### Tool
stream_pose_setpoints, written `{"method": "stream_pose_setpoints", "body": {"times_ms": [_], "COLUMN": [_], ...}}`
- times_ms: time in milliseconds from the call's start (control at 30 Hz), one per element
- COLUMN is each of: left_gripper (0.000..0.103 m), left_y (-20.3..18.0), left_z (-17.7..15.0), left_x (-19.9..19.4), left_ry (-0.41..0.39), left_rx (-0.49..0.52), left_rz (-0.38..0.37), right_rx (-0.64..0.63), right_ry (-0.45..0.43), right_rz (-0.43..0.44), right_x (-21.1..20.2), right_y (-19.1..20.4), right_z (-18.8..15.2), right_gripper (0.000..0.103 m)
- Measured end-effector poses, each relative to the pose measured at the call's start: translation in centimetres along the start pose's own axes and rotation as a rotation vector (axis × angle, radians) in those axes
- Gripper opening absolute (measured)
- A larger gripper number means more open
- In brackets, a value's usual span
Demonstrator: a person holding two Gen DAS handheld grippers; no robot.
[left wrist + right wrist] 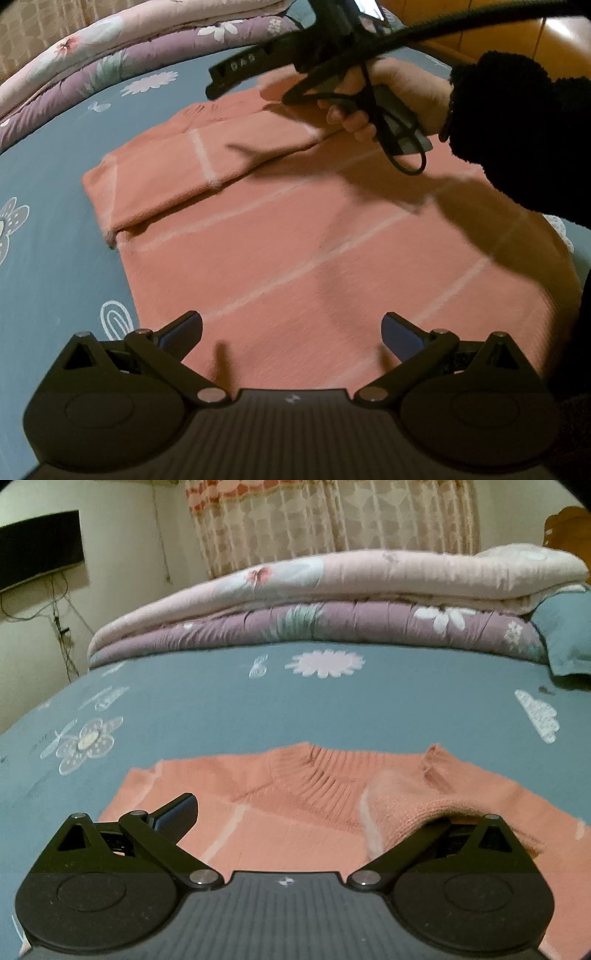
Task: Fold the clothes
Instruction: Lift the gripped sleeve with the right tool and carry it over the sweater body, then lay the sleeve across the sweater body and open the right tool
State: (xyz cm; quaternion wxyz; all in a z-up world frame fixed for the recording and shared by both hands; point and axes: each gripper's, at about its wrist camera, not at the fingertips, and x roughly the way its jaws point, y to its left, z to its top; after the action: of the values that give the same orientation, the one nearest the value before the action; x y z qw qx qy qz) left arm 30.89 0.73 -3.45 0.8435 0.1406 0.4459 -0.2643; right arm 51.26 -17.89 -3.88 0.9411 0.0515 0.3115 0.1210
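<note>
One pink sweater (295, 240) lies flat, sleeve (177, 173) folded across.

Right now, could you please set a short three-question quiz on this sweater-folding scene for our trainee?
1. True or false: the left gripper has its fingers apart and holds nothing.
2. What lies over one finger of the right gripper? A) knit fabric of the pink sweater B) the floral quilts C) a cable
3. Fill in: the sweater lies on a blue ___ printed with white flowers.

Key:
1. True.
2. A; the sweater's sleeve is already folded across its body.
3. Bedsheet.
</note>
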Motion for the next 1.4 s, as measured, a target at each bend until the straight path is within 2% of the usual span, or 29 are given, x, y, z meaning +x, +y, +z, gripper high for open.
{"method": "stream_pose_setpoints", "body": {"times_ms": [167, 267, 433, 567, 733, 933, 1067, 1267, 1400], "left_gripper": [0.102, 0.102, 0.102, 0.102, 0.102, 0.102, 0.102, 0.102, 0.102], "left_y": [0.2, 0.3, 0.6, 0.5, 0.8, 0.8, 0.8, 1.4, 1.9], "left_z": [-0.1, -0.1, -0.3, -0.4, -0.7, -0.9, -1.1, -1.1, -0.7], "left_x": [0.2, 0.3, 0.8, 1.1, 1.4, 1.7, 1.9, 2.1, 2.2], "left_ry": [0.006, 0.01, 0.018, 0.025, 0.031, 0.046, 0.052, 0.056, 0.047], "left_rx": [-0.01, -0.016, -0.029, -0.028, -0.043, -0.055, -0.063, -0.07, -0.079], "left_rz": [0.002, 0.004, 0.002, 0.002, -0.004, -0.007, -0.007, 0.009, 0.022], "right_rx": [0.086, 0.2, 0.431, 0.485, 0.382, 0.193, 0.154, 0.136, 0.059], "right_ry": [0.045, 0.053, -0.006, -0.046, -0.038, 0.079, 0.127, 0.077, 0.037], "right_rz": [0.03, 0.049, 0.075, 0.091, 0.172, 0.254, 0.273, 0.234, 0.086], "right_x": [0.2, -0.6, -2.2, -2.2, -2.1, -0.4, 0.0, -3.8, -8.4], "right_y": [-1.5, -3.3, -6.9, -7.8, -5.2, -0.6, 0.4, -1.8, -5.1], "right_z": [-1.8, -2.5, -2.9, -1.9, -0.8, -1.6, -2.3, -1.1, -0.7], "right_gripper": [0.103, 0.103, 0.103, 0.103, 0.103, 0.103, 0.103, 0.103, 0.103]}}
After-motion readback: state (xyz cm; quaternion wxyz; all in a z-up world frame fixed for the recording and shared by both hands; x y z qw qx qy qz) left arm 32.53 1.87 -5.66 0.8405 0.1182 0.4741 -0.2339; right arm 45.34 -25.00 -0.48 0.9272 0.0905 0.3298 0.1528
